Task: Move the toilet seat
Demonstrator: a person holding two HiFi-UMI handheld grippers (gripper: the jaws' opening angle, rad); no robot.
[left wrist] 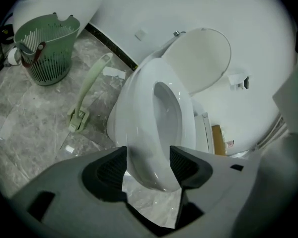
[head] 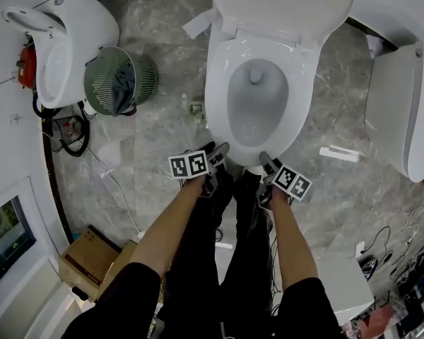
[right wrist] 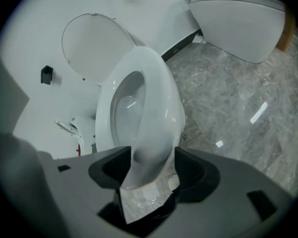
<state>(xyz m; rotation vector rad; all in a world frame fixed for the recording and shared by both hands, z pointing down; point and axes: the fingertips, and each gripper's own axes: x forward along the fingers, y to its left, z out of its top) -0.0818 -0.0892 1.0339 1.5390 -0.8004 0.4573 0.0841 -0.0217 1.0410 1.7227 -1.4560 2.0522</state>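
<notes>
**Both grippers are waiting open at the front of the seat**

The toilet seat (head: 218,90) is lying flat on the bowl, as far as I can judge, while the lid (head: 283,6) is standing raised behind it. The left gripper (head: 218,151) and the right gripper (head: 266,162) are hovering side by side at the front edge. Each has its jaws wide apart, and the rim is showing between them, not pinched. The person is probably placing them there because the front edge is giving the best leverage for lifting the seat evenly

Toilet (head: 297,83) ahead (lid (head: 283,6) up), basket (head: 116,81) left — brush (left wrist: 87,90) between
</notes>
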